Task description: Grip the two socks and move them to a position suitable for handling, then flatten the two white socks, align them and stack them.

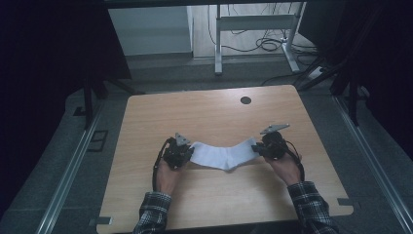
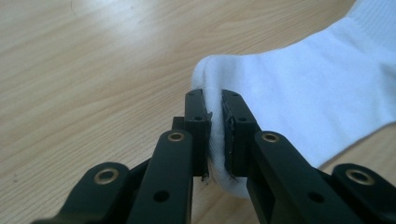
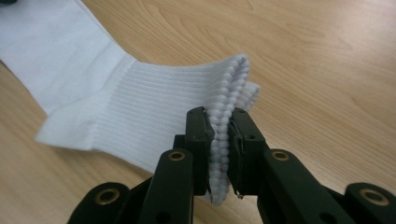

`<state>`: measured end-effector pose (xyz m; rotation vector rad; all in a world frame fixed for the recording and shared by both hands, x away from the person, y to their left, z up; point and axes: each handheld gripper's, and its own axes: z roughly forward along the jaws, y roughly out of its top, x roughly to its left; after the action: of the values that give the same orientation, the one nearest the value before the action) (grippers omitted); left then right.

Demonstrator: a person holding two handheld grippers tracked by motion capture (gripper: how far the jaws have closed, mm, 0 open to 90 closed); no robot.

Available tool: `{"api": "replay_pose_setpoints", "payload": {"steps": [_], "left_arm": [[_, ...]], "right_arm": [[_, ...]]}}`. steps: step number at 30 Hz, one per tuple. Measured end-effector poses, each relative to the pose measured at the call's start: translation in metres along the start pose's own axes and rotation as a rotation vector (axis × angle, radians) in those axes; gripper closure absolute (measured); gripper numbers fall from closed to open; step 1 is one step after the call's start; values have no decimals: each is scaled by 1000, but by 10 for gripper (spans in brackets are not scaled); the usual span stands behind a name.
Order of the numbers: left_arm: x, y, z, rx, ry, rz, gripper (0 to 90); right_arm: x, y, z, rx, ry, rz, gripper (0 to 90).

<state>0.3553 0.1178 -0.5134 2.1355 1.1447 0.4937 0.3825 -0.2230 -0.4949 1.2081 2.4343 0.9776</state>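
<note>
Black fingers (image 2: 236, 126) of my left gripper (image 2: 215, 135) are clamping the smooth toe end of the white sock (image 2: 299, 88), with fabric pinched between both pads. Right gripper (image 3: 223, 149) fingers (image 3: 198, 140) are clamping the ribbed cuff, its folded edge bulging up between them. Between the two grips, the sock (image 1: 221, 156) is spanning from the left gripper (image 1: 179, 153) to the right gripper (image 1: 267, 146), sagging in the middle toward the wooden surface (image 1: 209, 114) and bending at the heel.

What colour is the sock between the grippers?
White all over, with a ribbed cuff; the sock shows best in the right gripper view.
</note>
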Motion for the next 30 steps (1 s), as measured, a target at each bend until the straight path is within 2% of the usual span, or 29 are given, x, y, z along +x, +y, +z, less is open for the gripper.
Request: {"api": "replay_pose_setpoints", "payload": {"steps": [2,4,6,7,10,11,17,22,30], "left_arm": [[1,-1,3,7,3,-3,814],[3,-4,9,19,9,-8,786],[4,-5,11,13,9,-19,711],[4,-5,10,7,15,-20,663],[3,-5,8,-8,25,-16,610],[3,-4,4,-22,26,-17,567],[-1,-2,-2,-39,27,-4,504],[-2,-4,-7,-57,-2,-18,447],[-2,-8,-15,-62,-46,-16,359]], "right_arm": [[0,-1,3,5,2,5,770],[-1,-4,11,6,-5,7,709],[0,-5,12,2,-7,10,679],[0,-6,12,-6,-5,11,637],[0,-6,10,-12,-9,9,609],[0,-6,7,-20,1,16,582],[2,-6,3,-24,7,4,546],[5,-8,1,-29,14,-15,477],[8,-10,-7,-42,20,-28,379]]}}
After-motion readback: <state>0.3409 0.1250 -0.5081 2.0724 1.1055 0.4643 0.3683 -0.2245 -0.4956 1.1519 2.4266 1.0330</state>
